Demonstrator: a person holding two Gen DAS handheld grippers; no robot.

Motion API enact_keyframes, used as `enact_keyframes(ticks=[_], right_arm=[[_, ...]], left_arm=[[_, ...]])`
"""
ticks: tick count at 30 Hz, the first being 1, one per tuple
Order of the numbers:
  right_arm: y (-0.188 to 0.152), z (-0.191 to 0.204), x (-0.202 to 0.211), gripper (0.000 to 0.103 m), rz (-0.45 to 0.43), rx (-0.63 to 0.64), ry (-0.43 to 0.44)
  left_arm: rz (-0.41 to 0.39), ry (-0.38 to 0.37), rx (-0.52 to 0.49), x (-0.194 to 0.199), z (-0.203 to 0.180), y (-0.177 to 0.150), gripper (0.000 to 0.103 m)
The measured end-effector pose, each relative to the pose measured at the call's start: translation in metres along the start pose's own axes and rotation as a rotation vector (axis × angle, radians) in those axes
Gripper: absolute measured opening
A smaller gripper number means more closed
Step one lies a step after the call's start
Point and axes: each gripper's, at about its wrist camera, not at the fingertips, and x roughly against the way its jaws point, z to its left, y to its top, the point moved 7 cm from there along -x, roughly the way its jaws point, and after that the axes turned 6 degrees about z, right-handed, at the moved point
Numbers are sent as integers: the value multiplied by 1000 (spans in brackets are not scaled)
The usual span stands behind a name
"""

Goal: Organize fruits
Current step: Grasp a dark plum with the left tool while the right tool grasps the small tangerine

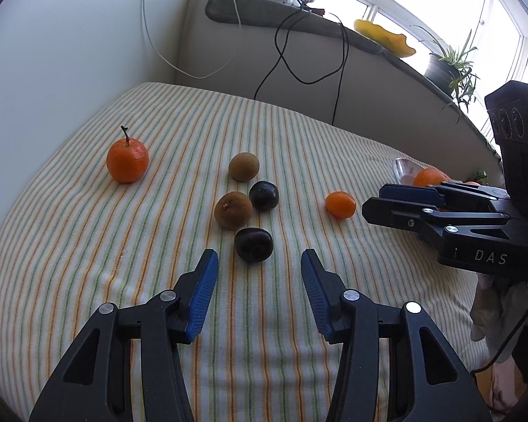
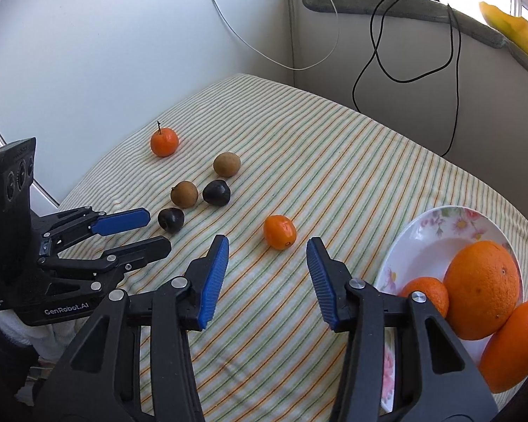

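Both grippers are empty, jaws apart. Just ahead of the left gripper (image 1: pixel 259 263) lies a dark plum (image 1: pixel 253 244); ahead of the right gripper (image 2: pixel 267 251), a small orange (image 2: pixel 280 231). Beside it, the floral plate (image 2: pixel 436 242) already holds three oranges (image 2: pixel 482 288). Farther off, two brown fruits (image 1: pixel 233 209), another plum and a stemmed tangerine (image 1: pixel 127 160) remain unsorted.

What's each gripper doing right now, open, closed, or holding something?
Left gripper: open, empty.
Right gripper: open, empty.
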Motion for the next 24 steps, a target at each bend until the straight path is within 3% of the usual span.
enact_keyframes(ticks=[2,16,24], right_arm=[[3,0,-7,39,14,4,-5],[11,-1,-36,34,71,32,-35],[13,1,-45,30,86,36,-44]], left_arm=[[3,1,0,-1,0,1,47],[24,14,-13,-9,-1,4,41],[27,26,-23,-14,-2,5,32]])
